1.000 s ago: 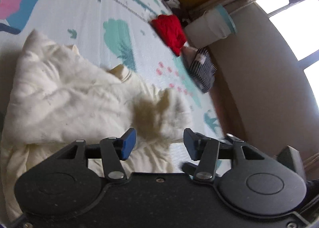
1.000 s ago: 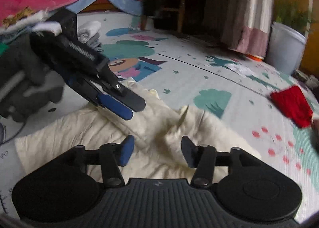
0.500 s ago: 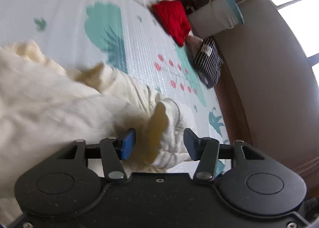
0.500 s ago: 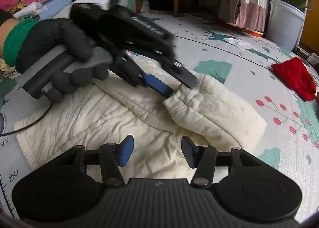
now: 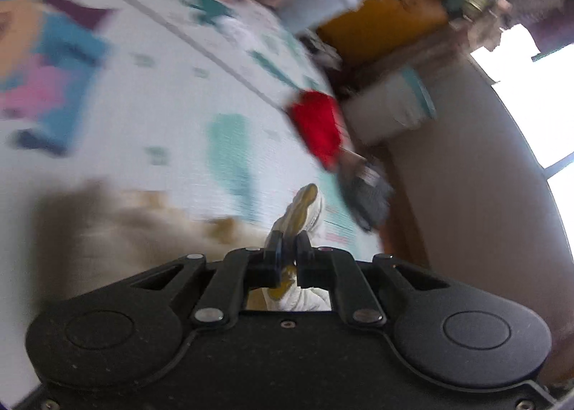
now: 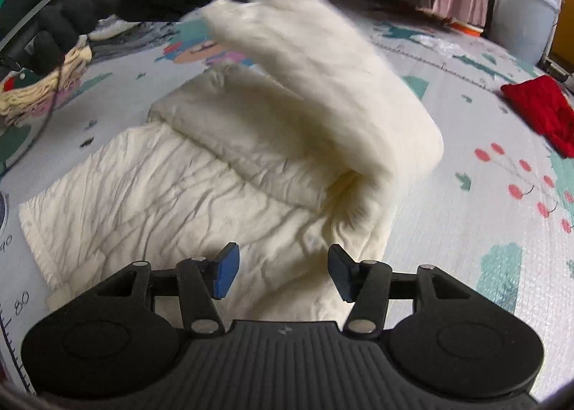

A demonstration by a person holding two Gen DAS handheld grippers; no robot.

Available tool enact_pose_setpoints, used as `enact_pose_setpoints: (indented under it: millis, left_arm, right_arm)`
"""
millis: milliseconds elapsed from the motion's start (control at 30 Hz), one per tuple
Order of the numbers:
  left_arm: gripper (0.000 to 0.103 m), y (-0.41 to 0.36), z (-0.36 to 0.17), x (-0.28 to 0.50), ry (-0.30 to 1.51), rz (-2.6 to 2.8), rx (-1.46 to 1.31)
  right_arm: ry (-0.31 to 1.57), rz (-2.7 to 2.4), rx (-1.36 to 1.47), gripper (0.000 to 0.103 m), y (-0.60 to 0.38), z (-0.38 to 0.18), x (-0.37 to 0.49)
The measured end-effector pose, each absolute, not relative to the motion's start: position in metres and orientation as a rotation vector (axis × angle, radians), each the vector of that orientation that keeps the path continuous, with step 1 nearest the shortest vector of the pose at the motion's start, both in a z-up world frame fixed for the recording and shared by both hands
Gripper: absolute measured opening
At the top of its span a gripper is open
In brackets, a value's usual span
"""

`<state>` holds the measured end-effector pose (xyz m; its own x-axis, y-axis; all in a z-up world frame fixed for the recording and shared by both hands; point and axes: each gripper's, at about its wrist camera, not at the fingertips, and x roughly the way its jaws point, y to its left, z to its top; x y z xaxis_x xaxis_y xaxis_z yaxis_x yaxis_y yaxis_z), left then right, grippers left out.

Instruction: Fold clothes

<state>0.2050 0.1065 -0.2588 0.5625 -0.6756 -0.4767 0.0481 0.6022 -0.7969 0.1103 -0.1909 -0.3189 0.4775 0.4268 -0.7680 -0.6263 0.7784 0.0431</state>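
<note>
Since the earlier frame, the left tongs have shut on the cuff of the cream garment and lifted it, so a long cream sleeve now arches up from the play mat and over the body of the garment. A half second ago the same cuff lay loose between open pads. The right tongs hover low over the near hem; their jaws are a little more than half apart and opening slightly, with nothing pressed between the blue pads.

I judge the garment to be soft, light and limp. It is thick enough to keep a rounded fold, but it will sag wherever it is not supported. The cuff and the hem are firmer seams, so these are good places to take hold. A pinch in the middle of the cloth would probably gather only one layer.

Much is hard to read. The left wrist view is strongly blurred, and there the garment is only a beige smear. In the right wrist view, the person's gloved hand is dark and cut by the edge, and the grip itself is smeared. The second sleeve and the collar are under the fold, I cannot see them. A red cloth lies well apart on the mat.
</note>
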Motion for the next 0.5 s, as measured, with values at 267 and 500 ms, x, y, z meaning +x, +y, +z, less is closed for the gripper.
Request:
enact_pose_setpoints:
  millis: [267,500]
  left_arm:
    - [0.005,0.148,-0.291,0.182,0.949,-0.411,-0.853]
    - [0.005,0.137,-0.301,0.172,1.011,-0.374,-0.881]
  right_arm:
    - [0.851,0.665,-0.221,0.057,-0.197,-0.315,0.11]
    - [0.696,0.617,-0.156,0.049,-0.208,-0.29,0.149]
